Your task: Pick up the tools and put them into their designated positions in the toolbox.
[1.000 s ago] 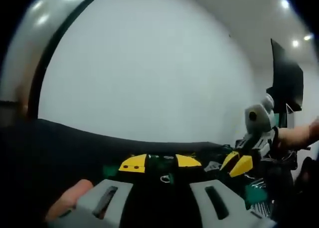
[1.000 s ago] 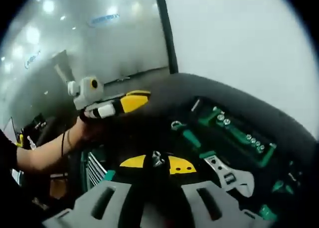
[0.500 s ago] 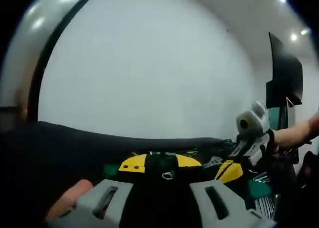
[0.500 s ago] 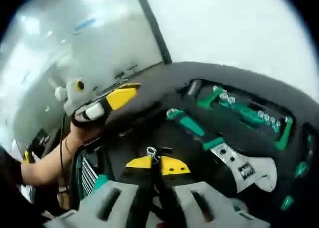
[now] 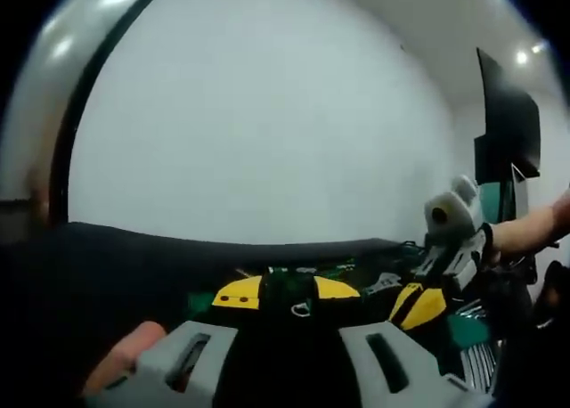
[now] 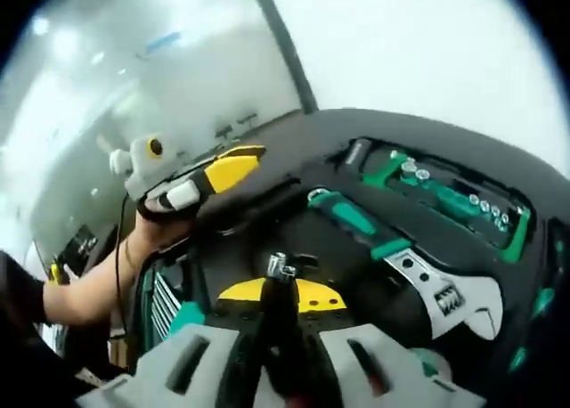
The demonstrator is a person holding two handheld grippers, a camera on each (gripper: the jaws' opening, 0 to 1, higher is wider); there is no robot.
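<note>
In the right gripper view the open toolbox (image 6: 294, 172) lies ahead with a black foam inlay. An adjustable wrench (image 6: 419, 279) with a green grip rests in its slot. Behind it runs a row of sockets (image 6: 450, 199) on a green rail. My right gripper (image 6: 281, 294) has its yellow jaws shut on a thin dark tool (image 6: 280, 288) with a metal tip. A hand holds my left gripper (image 6: 254, 154) up at the left, over the box's near edge, jaws close together. In the left gripper view my left gripper (image 5: 287, 292) shows yellow jaws with something dark between them. The right gripper (image 5: 419, 303) hangs at the right.
A green tray (image 6: 174, 301) with metal ribs sits at the left of the toolbox. A white wall (image 5: 267, 114) stands behind the table. A dark monitor (image 5: 508, 123) hangs at the far right. A person's forearm (image 6: 98, 279) reaches in from the left.
My right gripper has tilted, so the dark tool now stands up between its jaws. The wrench lies nearer the middle of that view. The left gripper has barely moved.
</note>
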